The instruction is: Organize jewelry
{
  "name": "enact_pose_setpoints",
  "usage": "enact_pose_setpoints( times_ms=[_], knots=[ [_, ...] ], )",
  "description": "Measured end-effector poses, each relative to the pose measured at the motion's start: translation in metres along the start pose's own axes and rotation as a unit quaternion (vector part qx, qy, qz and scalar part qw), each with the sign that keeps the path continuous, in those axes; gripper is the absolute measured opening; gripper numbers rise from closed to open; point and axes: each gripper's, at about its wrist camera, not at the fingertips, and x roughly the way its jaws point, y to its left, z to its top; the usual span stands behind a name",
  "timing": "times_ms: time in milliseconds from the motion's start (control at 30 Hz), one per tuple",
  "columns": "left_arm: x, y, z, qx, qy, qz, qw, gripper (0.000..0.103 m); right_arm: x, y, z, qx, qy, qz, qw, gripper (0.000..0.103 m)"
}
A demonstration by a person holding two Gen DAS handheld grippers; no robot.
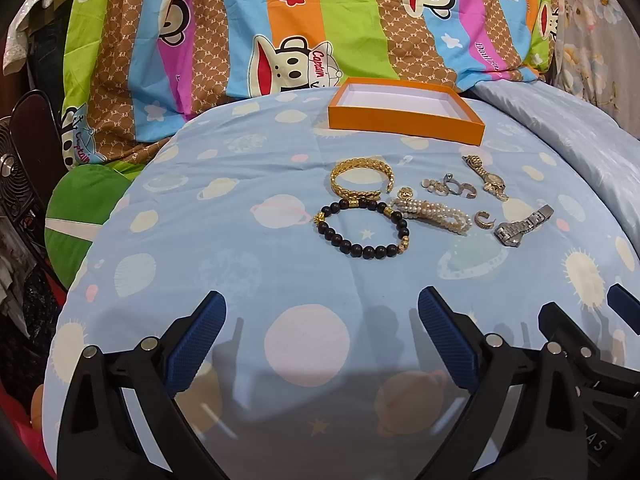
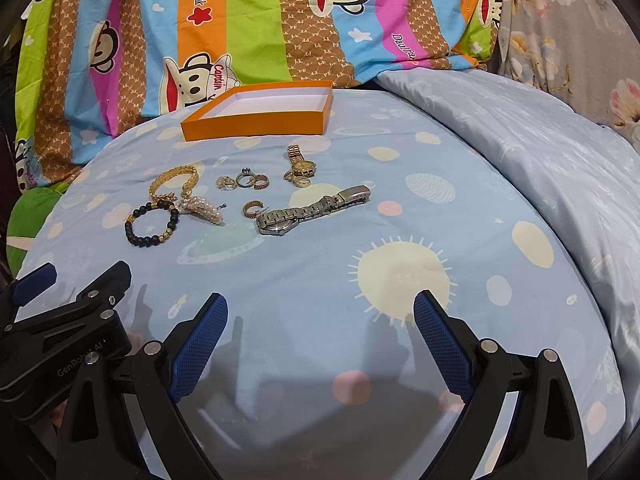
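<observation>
An empty orange box (image 1: 404, 124) with a white inside lies at the far side of the blue bedsheet; it also shows in the right wrist view (image 2: 256, 122). In front of it lie a gold bangle (image 1: 360, 184), a black bead bracelet (image 1: 362, 232), a pearl bracelet (image 1: 434, 214), several rings (image 2: 244, 181), a gold hoop (image 2: 252, 209), a gold watch (image 2: 300, 166) and a silver watch (image 2: 308, 214). My left gripper (image 1: 322, 304) is open and empty, near side of the jewelry. My right gripper (image 2: 320, 306) is open and empty, right of the left one.
A striped cartoon-monkey blanket (image 1: 280, 20) is heaped behind the box. A pale quilt (image 2: 540, 152) lies folded at the right. A green cushion (image 1: 80, 208) and a fan (image 1: 16, 188) sit off the bed's left edge.
</observation>
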Motion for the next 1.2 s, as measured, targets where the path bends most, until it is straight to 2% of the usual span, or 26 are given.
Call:
enact_pose_setpoints(
  times_ms=[1200],
  knots=[
    [0.0010,0.0000,-0.0004,0.002,0.002,0.000,1.0000,0.092,0.0007,0.0002,-0.0002,-0.002,0.002,-0.002,1.000,0.092]
  ],
)
